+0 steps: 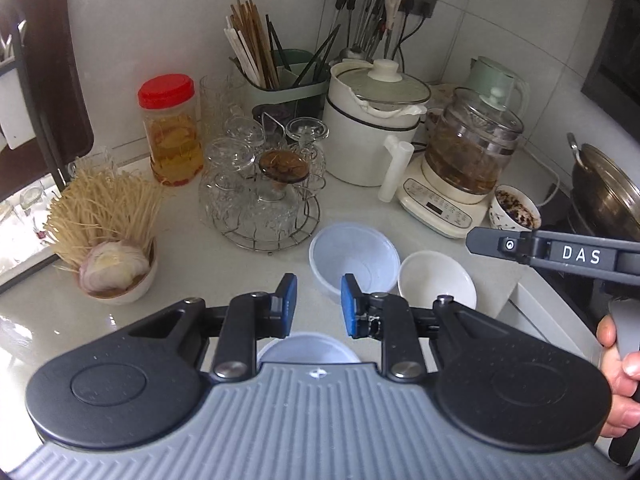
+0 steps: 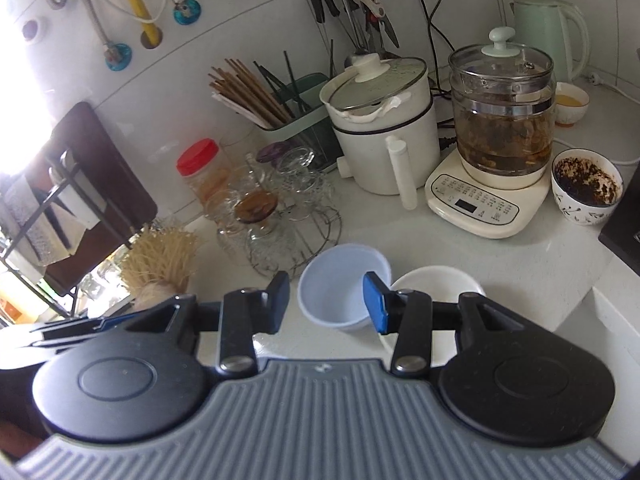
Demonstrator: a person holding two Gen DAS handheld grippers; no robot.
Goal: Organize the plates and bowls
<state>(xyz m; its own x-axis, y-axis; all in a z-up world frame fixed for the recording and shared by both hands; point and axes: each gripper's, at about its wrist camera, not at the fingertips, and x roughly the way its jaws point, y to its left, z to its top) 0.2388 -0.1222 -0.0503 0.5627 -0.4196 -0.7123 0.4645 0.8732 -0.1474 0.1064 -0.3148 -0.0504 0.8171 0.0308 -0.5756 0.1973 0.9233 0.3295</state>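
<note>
A pale blue bowl (image 1: pixel 354 258) stands upright on the white counter, touching a white bowl (image 1: pixel 436 280) on its right. Another pale bowl (image 1: pixel 308 350) shows just under my left gripper's body. My left gripper (image 1: pixel 318 300) hovers in front of the blue bowl, jaws a little apart, with only counter between the pads. The right gripper (image 1: pixel 480 240) comes in from the right, held by a hand, above and behind the white bowl. In the right wrist view the blue bowl (image 2: pixel 340 284) and the white bowl (image 2: pixel 436 280) lie beyond my right gripper (image 2: pixel 326 296), which is open and holds nothing.
A wire rack of upturned glasses (image 1: pixel 260 192) stands behind the bowls. A bowl of dry noodles (image 1: pixel 116 272) is at the left. A white pot (image 1: pixel 372 120), a glass kettle on its base (image 1: pixel 460 168) and a patterned cup with dark residue (image 1: pixel 516 208) crowd the back right. The counter edge drops off at the right (image 2: pixel 600 304).
</note>
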